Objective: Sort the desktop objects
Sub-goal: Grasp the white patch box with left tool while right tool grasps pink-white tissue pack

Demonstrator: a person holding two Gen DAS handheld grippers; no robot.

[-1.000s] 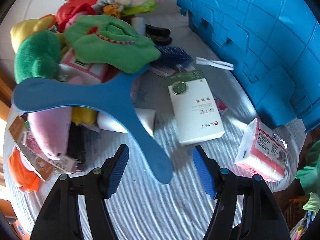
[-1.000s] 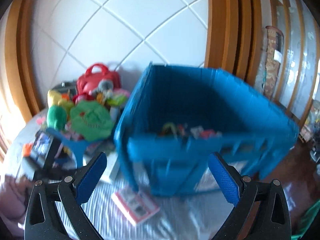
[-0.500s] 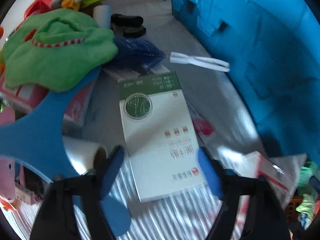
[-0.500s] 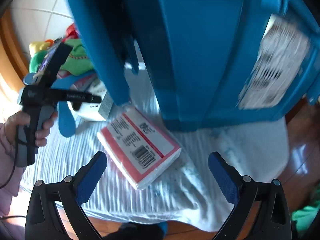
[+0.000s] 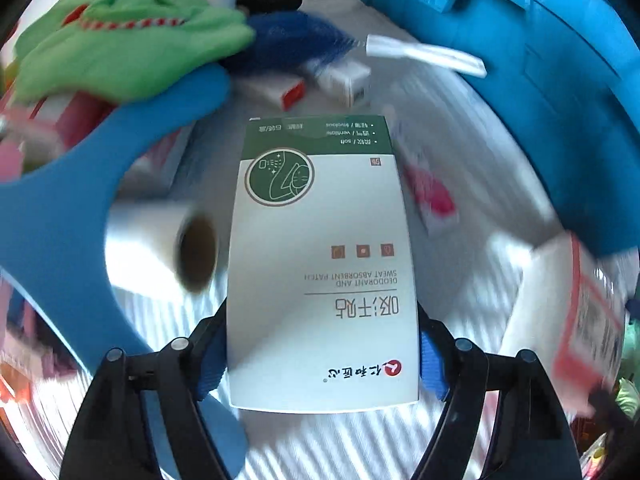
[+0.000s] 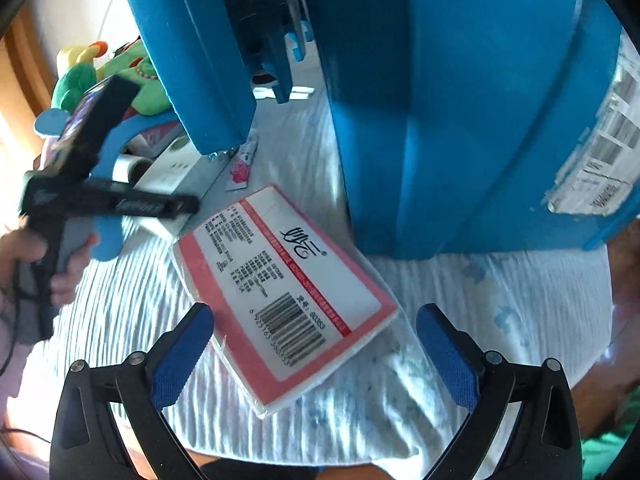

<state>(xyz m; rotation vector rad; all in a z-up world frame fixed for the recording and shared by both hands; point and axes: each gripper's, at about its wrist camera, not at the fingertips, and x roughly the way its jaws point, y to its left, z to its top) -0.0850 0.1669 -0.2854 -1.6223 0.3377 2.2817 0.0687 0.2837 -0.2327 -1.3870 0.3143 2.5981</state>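
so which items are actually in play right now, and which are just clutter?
In play:
- white-and-green patch box, between the closing left gripper jaws
- pink-bordered tissue pack, in front of the open right gripper
- blue crate

Lying about:
- green plush toy
- white roll
- blue three-armed boomerang
- pink sachet

Cardboard box [image 5: 320,264] looks matt, smooth paper w/ green print. Tissue pack [image 6: 280,288] is glossy plastic wrap. Blue crate [image 6: 460,120] = hard, smooth plastic. Table [image 6: 440,360] covered w/ ribbed, crinkly white cloth. Green plush [image 5: 128,44] is fuzzy fabric.
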